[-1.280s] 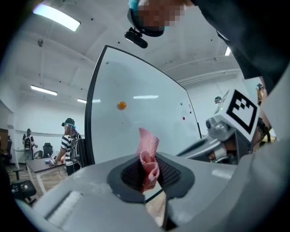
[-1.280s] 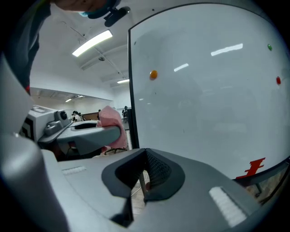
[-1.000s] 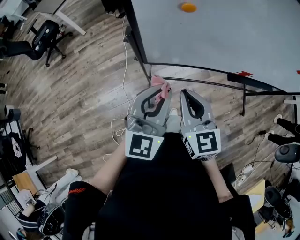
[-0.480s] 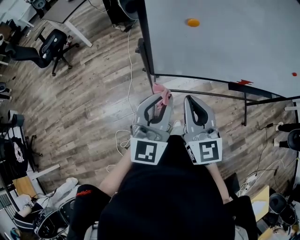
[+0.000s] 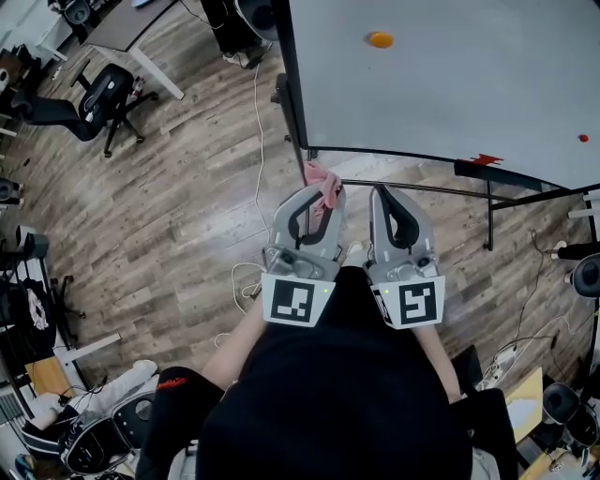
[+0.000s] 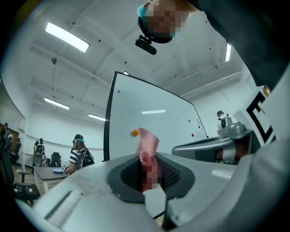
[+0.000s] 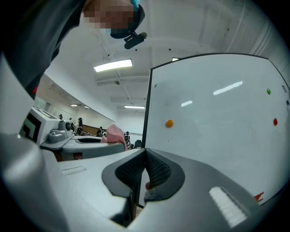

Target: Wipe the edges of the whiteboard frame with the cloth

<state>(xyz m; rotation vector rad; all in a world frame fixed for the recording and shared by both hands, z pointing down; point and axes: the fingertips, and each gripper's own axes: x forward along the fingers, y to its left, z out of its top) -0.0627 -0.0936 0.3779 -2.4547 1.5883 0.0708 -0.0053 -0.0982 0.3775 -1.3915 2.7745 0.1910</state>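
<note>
Nearest to me are the two square-marker cubes at the backs of my claws, held side by side against my black top [image 5: 328,375]. My left claw [image 6: 147,159] is closed on the pink woven cloth [image 6: 148,140]: the dark ribbed pads pinch its lower part, and a folded tuft sticks up past the tips. My right claw [image 7: 144,156] sits just beside it, its jaws brought together at the tips, and I see nothing held between them.

Past the tips, the cloth lies near the lower left corner of the big white board with the thin black frame [image 5: 294,89]. Whether it touches the frame I cannot tell. From the left gripper view the frame's left edge [image 6: 108,122] stands to the left of the tuft. A small round orange magnet [image 5: 380,39] sits high on the white surface, a red dot [image 5: 583,138] lies far to the right, and the right gripper view shows a green dot [image 7: 268,91] as well.

Below the board is a grey-brown plank floor [image 5: 178,206] with a white cable [image 5: 246,274] looped on it beside my left arm. Farther off to the left stands a black swivel office chair [image 5: 98,94] and, beyond it, a grey desk with white legs [image 5: 131,28].
</note>
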